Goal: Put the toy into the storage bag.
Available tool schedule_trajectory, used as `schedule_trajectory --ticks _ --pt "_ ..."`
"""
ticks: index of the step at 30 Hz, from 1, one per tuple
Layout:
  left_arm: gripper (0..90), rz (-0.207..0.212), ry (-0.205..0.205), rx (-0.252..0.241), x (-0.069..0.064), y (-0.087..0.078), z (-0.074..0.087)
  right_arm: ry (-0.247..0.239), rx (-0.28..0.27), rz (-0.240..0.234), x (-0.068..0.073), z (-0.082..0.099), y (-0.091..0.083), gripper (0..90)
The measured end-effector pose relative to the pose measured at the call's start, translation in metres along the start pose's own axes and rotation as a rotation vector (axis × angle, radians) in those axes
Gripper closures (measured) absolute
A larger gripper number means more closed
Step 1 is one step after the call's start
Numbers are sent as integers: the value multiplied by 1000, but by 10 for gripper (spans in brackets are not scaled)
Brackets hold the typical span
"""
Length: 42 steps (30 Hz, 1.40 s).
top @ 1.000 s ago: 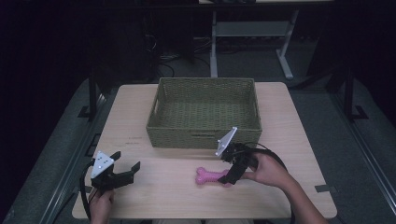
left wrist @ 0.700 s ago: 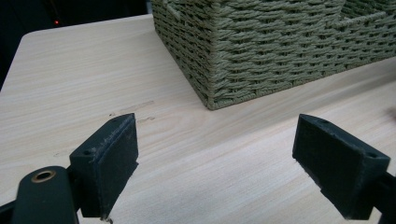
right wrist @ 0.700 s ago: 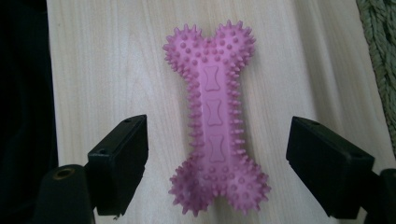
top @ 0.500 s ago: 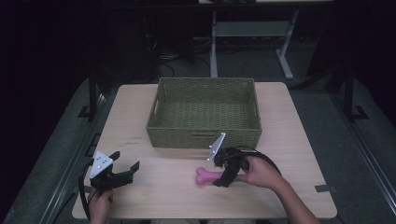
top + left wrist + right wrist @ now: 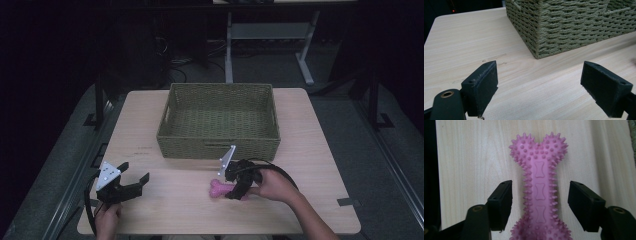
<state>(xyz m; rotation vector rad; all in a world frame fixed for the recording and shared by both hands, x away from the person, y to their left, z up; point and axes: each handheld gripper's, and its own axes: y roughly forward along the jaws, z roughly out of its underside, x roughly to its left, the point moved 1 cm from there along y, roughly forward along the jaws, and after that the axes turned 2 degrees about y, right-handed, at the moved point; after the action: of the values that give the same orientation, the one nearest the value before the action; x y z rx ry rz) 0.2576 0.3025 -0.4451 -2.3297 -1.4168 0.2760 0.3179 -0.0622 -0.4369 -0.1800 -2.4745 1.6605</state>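
A pink spiky bone-shaped toy (image 5: pixel 219 188) lies flat on the wooden table (image 5: pixel 165 210), in front of the woven basket (image 5: pixel 215 144). My right gripper (image 5: pixel 232 187) reaches over it from the right. In the right gripper view the toy's shaft (image 5: pixel 540 187) lies between the two jaws of my right gripper (image 5: pixel 540 185), with a gap of bare table on each side. The jaws have just been closing around it and the pads do not touch it. My left gripper (image 5: pixel 134 171) rests at the table's front left, wide open with nothing in it (image 5: pixel 540 67).
The olive woven basket (image 5: pixel 564 27) stands in the middle of the table, its corner just ahead of the left gripper. Dark floor, cables and a white frame lie beyond the far edge. A strip of tape (image 5: pixel 347 202) marks the table's right front.
The right gripper has moved left and down over the pink toy, and its jaws have narrowed around the toy's shaft. The left gripper has stayed put.
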Motion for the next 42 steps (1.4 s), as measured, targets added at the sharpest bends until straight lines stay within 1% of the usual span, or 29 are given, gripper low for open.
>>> schedule_trajectory --ticks 7,9,10,15,16,17,19,23,27,28,31,34,37,38,41,42 --pt "138 2 -4 2 0 0 0 -15 15 -4 1 -2 5 418" --pt "138 5 -3 2 0 1 0 -23 20 2 1 -1 6 429" --pt "139 5 -2 3 0 1 0 -27 19 2 1 -1 7 449" --pt "138 5 -3 4 0 2 0 -31 24 6 0 0 8 484" --pt "138 5 -3 4 0 2 0 -38 33 15 1 0 9 484" --pt "138 6 -2 4 0 2 0 -38 33 15 1 0 9 484" --pt "139 8 -3 3 0 2 0 -54 35 33 1 0 10 503" --pt "138 9 -4 2 0 1 0 -71 38 43 4 -1 11 521" --pt "138 8 -2 3 1 1 0 -76 43 46 5 -1 13 537" --pt "139 6 -4 2 1 1 0 -76 46 39 5 -1 13 565" --pt "138 7 -11 0 2 1 0 -77 46 36 5 -1 13 572" --pt "139 6 -9 0 1 1 0 -78 43 31 4 0 12 578" --pt "138 6 -7 1 1 1 0 -65 41 24 2 2 9 580" --pt "138 6 -9 0 1 1 0 -54 25 16 1 3 6 581" --pt "138 9 -11 1 1 1 0 -46 11 10 0 5 2 581" --pt "138 9 -5 2 1 1 0 -32 2 1 -1 6 -1 581"
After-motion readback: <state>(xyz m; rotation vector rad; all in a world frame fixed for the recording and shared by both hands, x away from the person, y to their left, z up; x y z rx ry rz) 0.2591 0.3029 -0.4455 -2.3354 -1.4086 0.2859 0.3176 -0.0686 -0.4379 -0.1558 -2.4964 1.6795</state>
